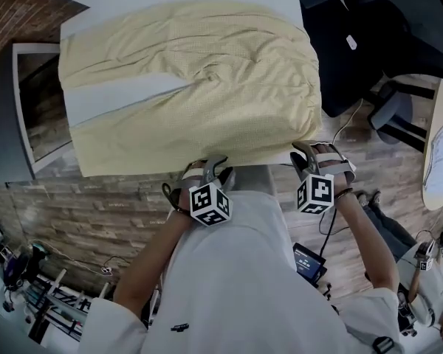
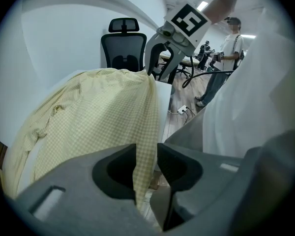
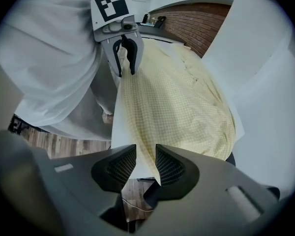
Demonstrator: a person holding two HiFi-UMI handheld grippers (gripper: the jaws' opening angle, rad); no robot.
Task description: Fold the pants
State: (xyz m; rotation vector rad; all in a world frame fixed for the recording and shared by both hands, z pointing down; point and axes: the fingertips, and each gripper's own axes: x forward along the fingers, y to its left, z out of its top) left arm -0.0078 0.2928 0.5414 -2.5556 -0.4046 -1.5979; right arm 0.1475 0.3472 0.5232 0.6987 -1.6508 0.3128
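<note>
- The pants (image 1: 207,80), pale yellow with a fine check, lie spread flat. Seen from the head view, the waist is toward 3 o'clock and the two legs run out toward 9 o'clock.
- The legs lie apart, with a bare wedge of the white counter (image 1: 111,98) showing between them. No layer lies over another, so I judge that no fold has been made yet.
- The long outer edge of the near leg, at 6 o'clock, hangs a little over the counter's near rim.
- The left hand-held gripper (image 1: 209,169) is clamped on that hanging edge about halfway along it. Its own view shows the cloth pinched between its jaws.
- The right hand-held gripper (image 1: 308,155) is clamped on the same edge nearer the waist, with a thin corner of cloth between its jaws.
- Both point steeply down, just in front of the person's white coat.
- Still to do, as I read it: carry this edge toward 12 o'clock to lay one leg on the other, then fold the pants across their length.
- A black chair (image 1: 354,43) stands beyond the counter at 2 o'clock, and the floor (image 1: 96,220) lies below.
</note>
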